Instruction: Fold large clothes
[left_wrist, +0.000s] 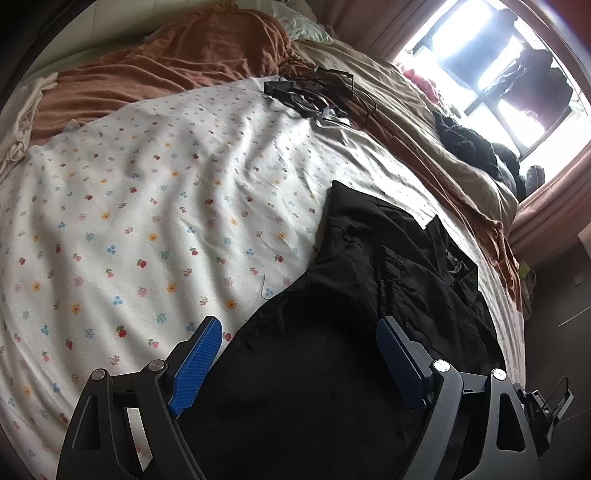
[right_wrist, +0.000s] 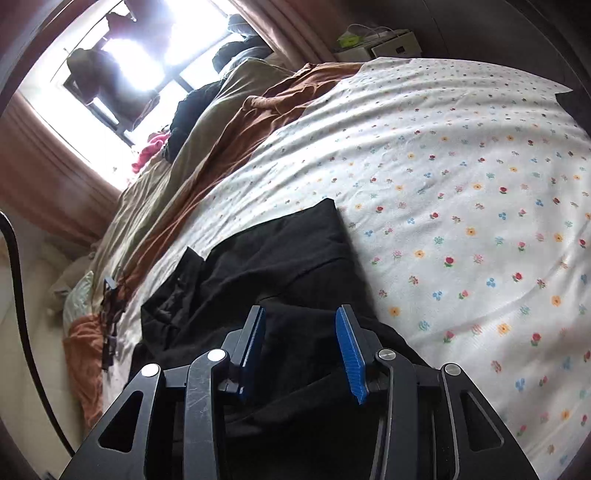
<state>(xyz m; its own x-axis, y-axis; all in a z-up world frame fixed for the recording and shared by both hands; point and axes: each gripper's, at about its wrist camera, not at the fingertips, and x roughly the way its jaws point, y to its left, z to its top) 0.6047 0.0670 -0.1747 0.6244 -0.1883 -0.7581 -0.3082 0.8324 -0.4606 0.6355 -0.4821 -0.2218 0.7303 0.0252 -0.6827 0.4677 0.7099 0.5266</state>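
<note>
Left wrist view: the left tongs (left_wrist: 295, 354) are held wide open above a black garment (left_wrist: 369, 280), which is spread on the flowered sheet (left_wrist: 147, 206) of the bed. Right wrist view: the right tongs (right_wrist: 300, 341) are seen partly open over the garment (right_wrist: 280, 251), nothing gripped.

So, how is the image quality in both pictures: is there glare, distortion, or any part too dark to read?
Left wrist view: the window is blown out white, fisheye bends the floral sheet, and the black garment shows few folds. Right wrist view: the same window glares at top left, the garment stays nearly featureless, and the corners are dark.
</note>
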